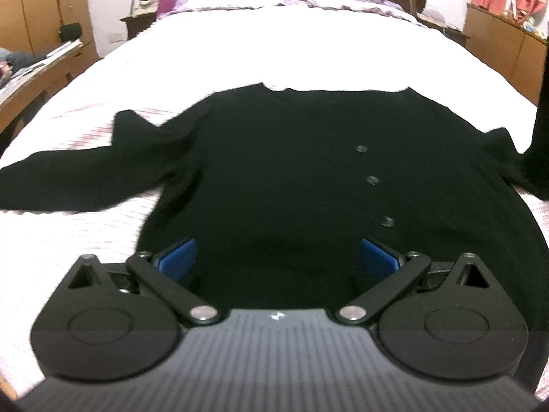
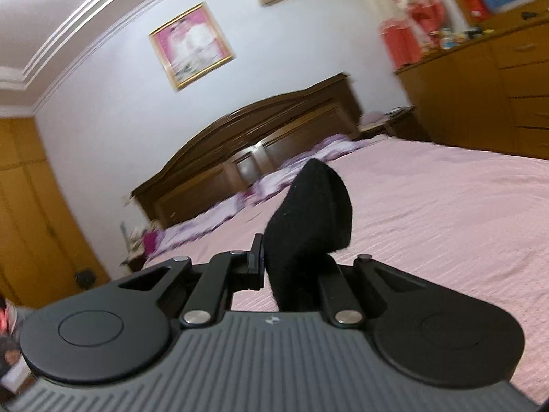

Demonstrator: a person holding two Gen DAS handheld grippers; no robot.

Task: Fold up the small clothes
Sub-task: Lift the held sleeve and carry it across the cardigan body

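Black cardigan (image 1: 274,158) flat on the bed (image 1: 274,48), buttons up.
Your left gripper (image 1: 278,257) sits spread wide over its hem; your right gripper (image 2: 291,267) pinches a sleeve end (image 2: 308,219), lifted above the bedspread.

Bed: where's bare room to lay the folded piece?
Free: bedspread between the black cardigan collar and the pillows; also left, beside its sleeve. Crowded: near edge, under the open left gripper. Right gripper clamps black fabric.
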